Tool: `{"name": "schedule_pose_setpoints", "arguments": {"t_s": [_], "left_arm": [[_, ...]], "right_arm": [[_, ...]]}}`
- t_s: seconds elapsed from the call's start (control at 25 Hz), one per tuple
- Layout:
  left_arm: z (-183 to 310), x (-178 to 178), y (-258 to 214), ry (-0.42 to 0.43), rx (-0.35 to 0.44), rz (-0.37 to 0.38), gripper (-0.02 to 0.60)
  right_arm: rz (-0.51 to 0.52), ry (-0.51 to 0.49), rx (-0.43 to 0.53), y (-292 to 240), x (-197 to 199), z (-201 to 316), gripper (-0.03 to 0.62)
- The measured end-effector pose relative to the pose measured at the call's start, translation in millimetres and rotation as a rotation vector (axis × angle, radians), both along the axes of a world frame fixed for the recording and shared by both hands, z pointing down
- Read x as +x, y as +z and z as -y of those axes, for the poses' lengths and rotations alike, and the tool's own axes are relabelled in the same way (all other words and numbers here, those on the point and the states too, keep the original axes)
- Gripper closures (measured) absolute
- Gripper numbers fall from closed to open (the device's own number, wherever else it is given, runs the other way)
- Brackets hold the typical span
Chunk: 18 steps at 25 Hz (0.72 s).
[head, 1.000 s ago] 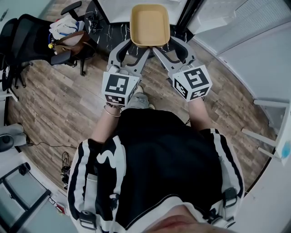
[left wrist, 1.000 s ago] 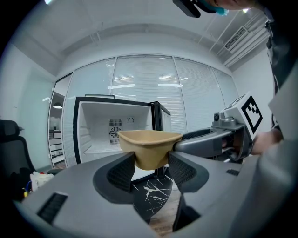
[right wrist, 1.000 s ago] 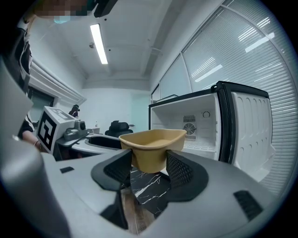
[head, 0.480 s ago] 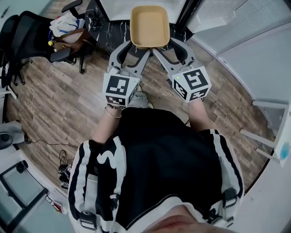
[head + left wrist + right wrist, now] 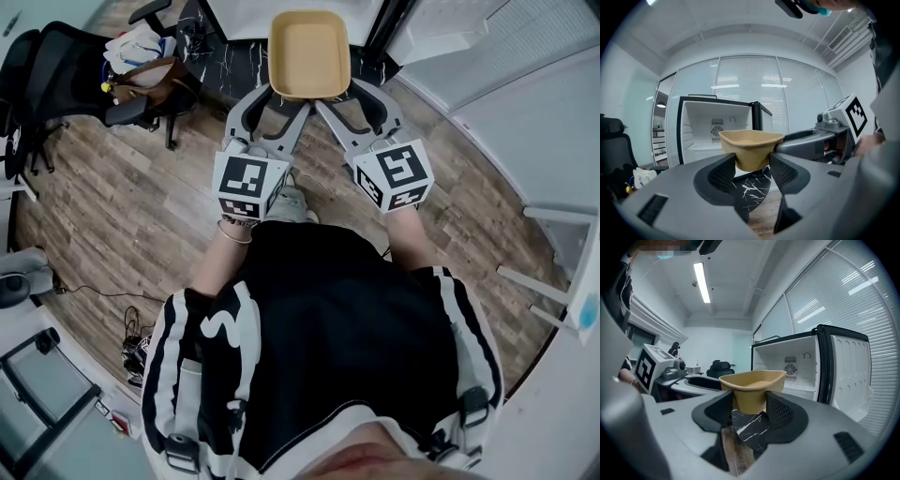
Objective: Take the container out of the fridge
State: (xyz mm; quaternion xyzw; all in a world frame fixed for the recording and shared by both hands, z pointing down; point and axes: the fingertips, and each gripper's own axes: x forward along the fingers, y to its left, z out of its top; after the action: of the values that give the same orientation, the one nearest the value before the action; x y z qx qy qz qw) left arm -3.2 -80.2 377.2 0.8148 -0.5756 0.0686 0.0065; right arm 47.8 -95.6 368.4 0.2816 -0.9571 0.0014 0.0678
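Two tools grip one tan container (image 5: 309, 52) from the person's side. The left tool (image 5: 273, 101) is clenched on its near left corner and the right tool (image 5: 352, 97) on its near right corner. The container hangs level above the wooden floor (image 5: 112, 206), outside the open fridge (image 5: 705, 129) standing behind it.

Wood-plank floor (image 5: 112, 216) under a black office chair (image 5: 42, 80) and loose cables (image 5: 131, 345)
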Motion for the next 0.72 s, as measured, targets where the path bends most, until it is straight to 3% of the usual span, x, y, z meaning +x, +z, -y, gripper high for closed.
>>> {"name": "schedule_pose_setpoints", "arguments": {"t_s": [0.72], "left_arm": [[-3.8, 1.9, -1.2, 0.001, 0.008, 0.003, 0.353]], "right_arm": [[0.013, 0.004, 0.004, -1.7, 2.3, -3.7, 0.367]]}}
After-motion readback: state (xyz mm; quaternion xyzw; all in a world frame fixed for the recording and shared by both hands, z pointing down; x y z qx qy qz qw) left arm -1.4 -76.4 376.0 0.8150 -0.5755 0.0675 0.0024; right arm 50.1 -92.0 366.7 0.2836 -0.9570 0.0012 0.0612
